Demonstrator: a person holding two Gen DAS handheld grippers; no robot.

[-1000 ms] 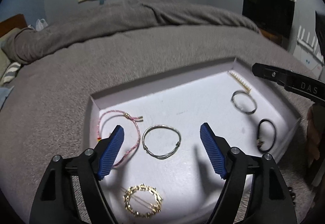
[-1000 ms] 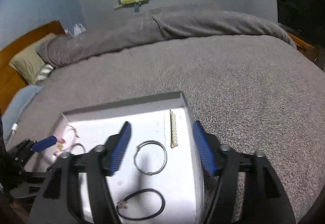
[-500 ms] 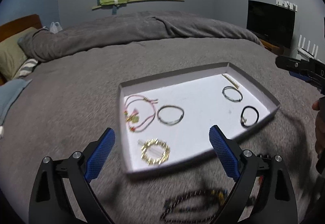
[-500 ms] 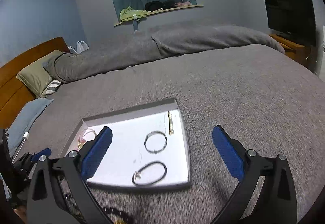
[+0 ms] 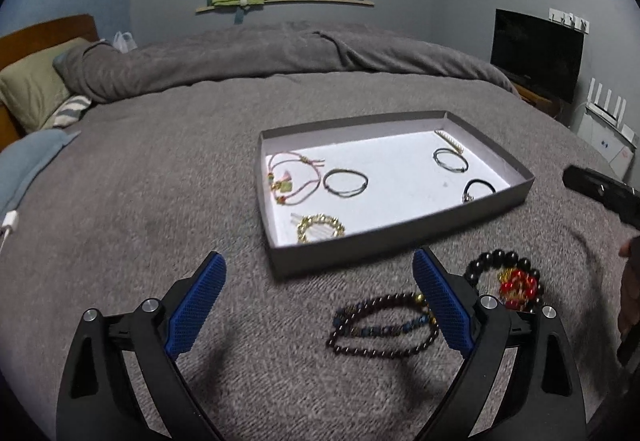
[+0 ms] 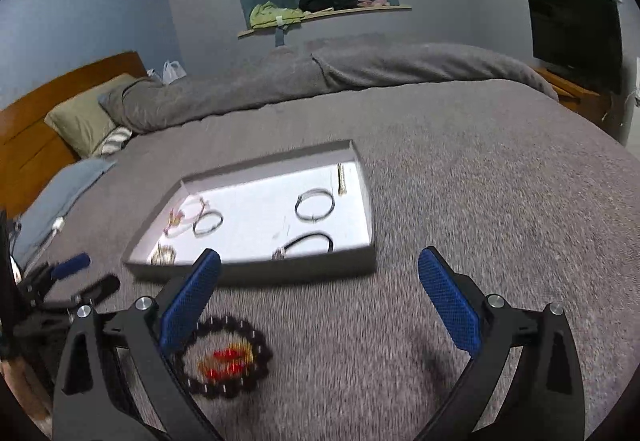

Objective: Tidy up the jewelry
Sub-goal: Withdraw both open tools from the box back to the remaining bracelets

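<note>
Jewelry split between tray and blanket

Left gripper (image 5: pixel 316 305) stands wide open and empty above the grey blanket (image 5: pixel 160 169); a dark beaded necklace (image 5: pixel 382 325) lies between its fingers, near the right pad. Right gripper (image 6: pixel 320 315) is equally spread, holding nothing; a black bead bracelet with red charm (image 6: pixel 226 359) lies at its left finger. Beyond both sits a shallow grey tray (image 5: pixel 280 261) holding six pieces: pink cord bracelet (image 5: pixel 294 177), three thin dark bangles, gold chain bracelet (image 5: pixel 320 227), pearl bar (image 5: pixel 450 140). No writing is legible.
</note>
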